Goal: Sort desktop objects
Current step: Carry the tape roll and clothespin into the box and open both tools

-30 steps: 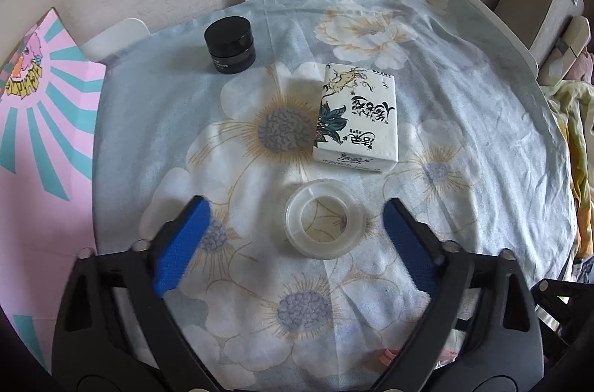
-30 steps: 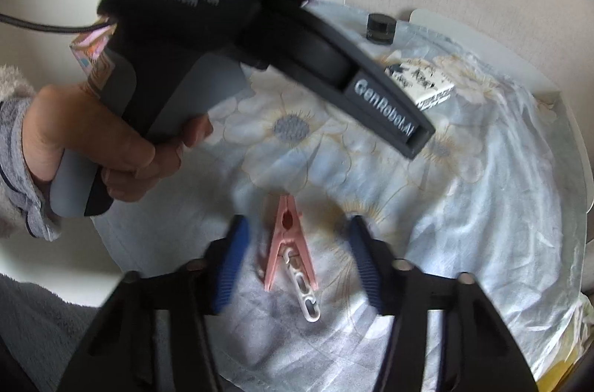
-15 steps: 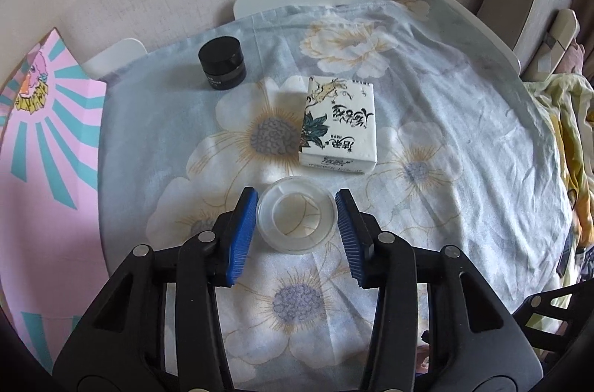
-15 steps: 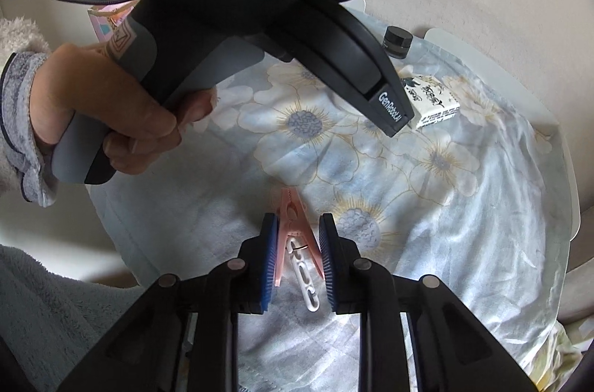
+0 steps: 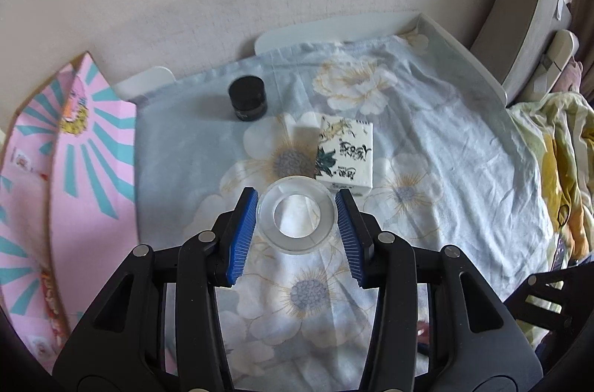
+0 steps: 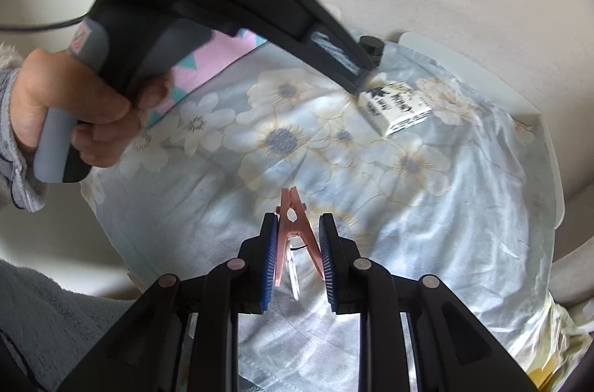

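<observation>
Since the earlier frames both grippers have lifted their loads off the flowered cloth (image 5: pixel 427 117): the left gripper (image 5: pixel 296 220) pinches the clear tape roll (image 5: pixel 296 220), the right gripper (image 6: pixel 296 245) pinches the pink clothespin (image 6: pixel 294 225). The tissue pack (image 5: pixel 347 158) lies at 1 o'clock of the roll, the black jar (image 5: pixel 248 98) at 11; bare cloth runs toward 3 o'clock, to the counter (image 5: pixel 460 46) edge.

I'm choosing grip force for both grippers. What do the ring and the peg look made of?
The ring, in the left gripper, looks like clear glossy plastic, probably a tape roll: the cloth shows through it. The peg, in the right gripper, looks like matte pink plastic with a wire spring.
</observation>
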A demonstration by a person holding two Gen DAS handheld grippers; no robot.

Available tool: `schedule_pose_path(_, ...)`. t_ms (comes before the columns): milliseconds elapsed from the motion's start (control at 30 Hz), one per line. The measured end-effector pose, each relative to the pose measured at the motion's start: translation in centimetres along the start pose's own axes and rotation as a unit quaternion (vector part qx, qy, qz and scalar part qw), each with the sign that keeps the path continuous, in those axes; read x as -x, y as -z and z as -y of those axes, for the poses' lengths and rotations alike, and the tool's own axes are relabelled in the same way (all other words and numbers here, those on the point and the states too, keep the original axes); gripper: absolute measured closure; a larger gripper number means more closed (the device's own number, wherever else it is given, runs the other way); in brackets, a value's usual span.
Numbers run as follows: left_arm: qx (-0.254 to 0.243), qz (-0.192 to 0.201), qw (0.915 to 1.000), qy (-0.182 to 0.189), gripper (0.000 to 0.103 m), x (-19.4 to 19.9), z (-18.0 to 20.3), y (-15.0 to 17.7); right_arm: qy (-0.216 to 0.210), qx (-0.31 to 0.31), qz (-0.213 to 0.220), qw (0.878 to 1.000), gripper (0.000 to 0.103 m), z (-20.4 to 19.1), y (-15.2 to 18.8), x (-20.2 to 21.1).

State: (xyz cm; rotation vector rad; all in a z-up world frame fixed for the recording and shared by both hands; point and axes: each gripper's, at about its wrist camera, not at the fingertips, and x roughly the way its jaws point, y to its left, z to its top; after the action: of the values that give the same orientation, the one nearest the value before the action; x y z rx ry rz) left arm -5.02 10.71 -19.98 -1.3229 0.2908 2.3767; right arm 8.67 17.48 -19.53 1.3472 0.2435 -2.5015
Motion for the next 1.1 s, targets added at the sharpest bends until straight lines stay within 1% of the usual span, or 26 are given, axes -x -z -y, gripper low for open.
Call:
schedule_pose_path(133,0.018,0.017,0.9997,-0.008,0.063,3.2,-1.6,-1.1,0.005,-0.018,0.02,1.0,0.082,0.8,-1.9,2.3)
schedule_pose_path(300,0.053,0.048,0.9971,-0.026,0.063,8.1,-4.8,-1.9,0.013,-0.002,0.063,0.998,0.082,0.7,-5.5,5.6)
schedule_pose_path(400,0.074,0.064,0.9941,-0.049,0.063,10.8,-7.0,-1.8,0.01,0.022,0.093,0.995,0.082,0.4,-8.4,6.7)
schedule_pose_path(500,0.096,0.075,0.9897,-0.075,0.063,13.2,-9.7,-1.3,0.002,0.054,0.12,0.991,0.082,-1.1,-11.4,7.5)
schedule_pose_path(567,0.113,0.078,0.9859,-0.097,0.063,14.5,-11.6,-0.6,-0.005,0.073,0.134,0.988,0.082,-2.1,-13.1,7.5)
schedule_pose_path(667,0.135,0.073,0.9809,-0.119,0.063,15.9,-14.4,0.8,-0.026,0.095,0.147,0.984,0.082,-3.7,-15.9,7.0)
schedule_pose_path(800,0.157,0.055,0.9769,-0.134,0.063,16.5,-17.2,2.8,-0.067,0.106,0.139,0.982,0.082,-5.8,-19.5,5.2)
schedule_pose_path(933,0.185,0.042,0.9734,-0.128,0.063,15.6,-19.1,4.7,-0.104,0.111,0.101,0.983,0.082,-7.9,-22.6,2.3)
schedule_pose_path(1100,0.207,0.026,0.9712,-0.115,0.063,13.6,-20.2,6.5,-0.132,0.108,0.053,0.984,0.082,-9.7,-25.8,-1.7)
